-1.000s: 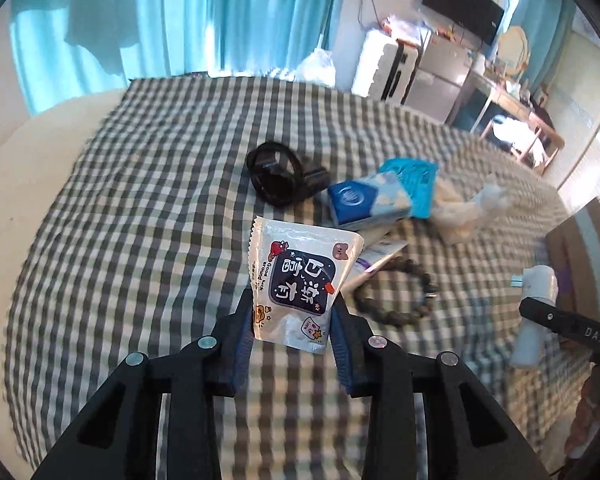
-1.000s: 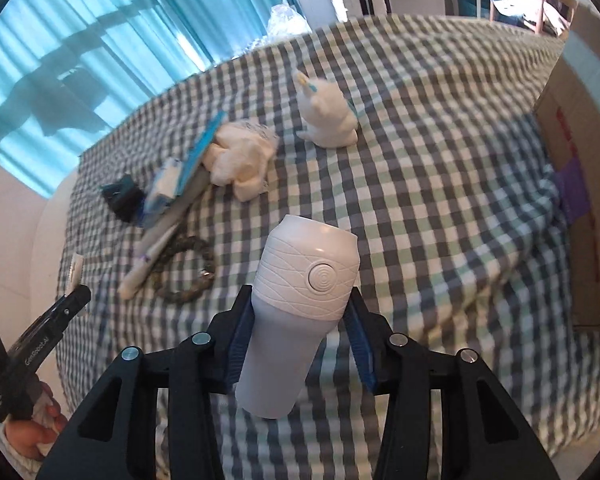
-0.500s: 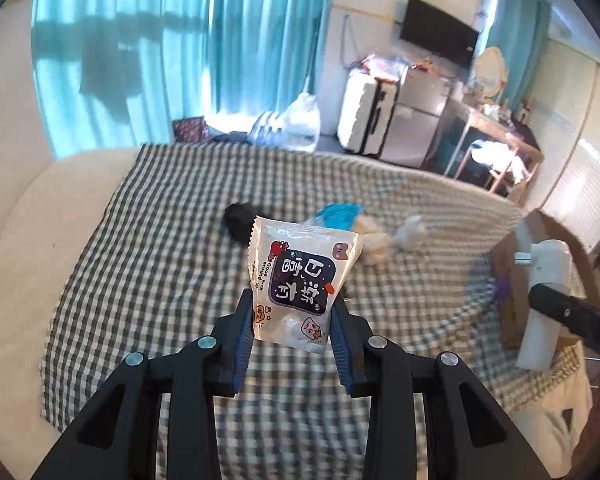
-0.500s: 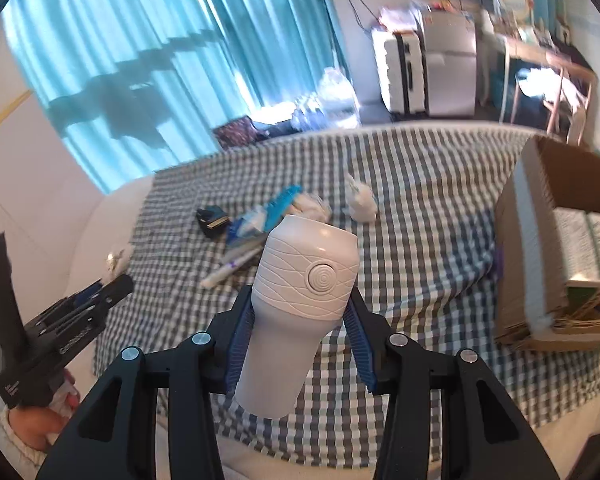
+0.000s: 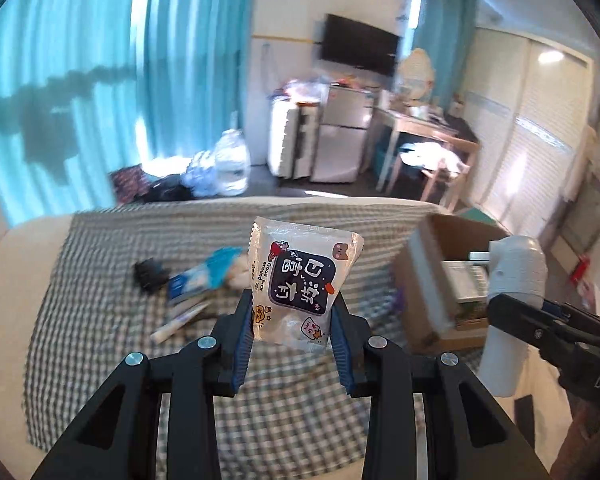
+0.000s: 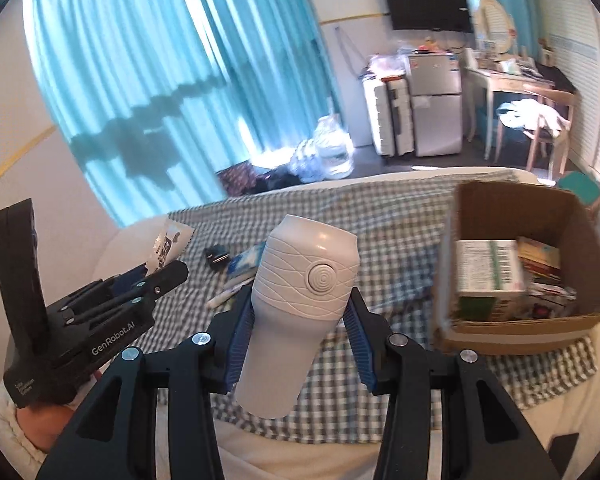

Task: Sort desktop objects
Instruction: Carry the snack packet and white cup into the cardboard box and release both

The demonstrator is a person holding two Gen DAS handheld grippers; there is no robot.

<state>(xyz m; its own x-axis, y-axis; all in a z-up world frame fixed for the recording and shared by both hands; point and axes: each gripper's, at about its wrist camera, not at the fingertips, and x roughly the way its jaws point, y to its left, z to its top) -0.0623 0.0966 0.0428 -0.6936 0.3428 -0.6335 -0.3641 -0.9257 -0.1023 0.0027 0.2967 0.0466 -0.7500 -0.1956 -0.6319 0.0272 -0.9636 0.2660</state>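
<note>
My left gripper (image 5: pixel 294 330) is shut on a white snack packet (image 5: pixel 300 284) with a dark label, held upright high above the checked bed cover (image 5: pixel 100 320). My right gripper (image 6: pixel 300 320) is shut on a white ribbed device (image 6: pixel 300 292) with a round button; that device (image 5: pixel 514 304) also shows at the right of the left wrist view. The left gripper (image 6: pixel 156 276) and its packet (image 6: pixel 168 244) appear at the left of the right wrist view. An open cardboard box (image 6: pixel 580 240) holding boxes and books sits on the bed's right side.
Left on the cover lie a black clip (image 5: pixel 150 274), blue tissue packs (image 5: pixel 204 276), a white tube (image 5: pixel 180 322) and a pale cloth. A person's hand (image 6: pixel 52 420) holds the left gripper. Behind the bed stand teal curtains (image 6: pixel 160 60), a small fridge (image 6: pixel 436 96) and a desk with a chair.
Both grippers have risen and pulled back from the bed with their loads still held. The bed objects look smaller and farther, and the cardboard box has come into view on the right.
</note>
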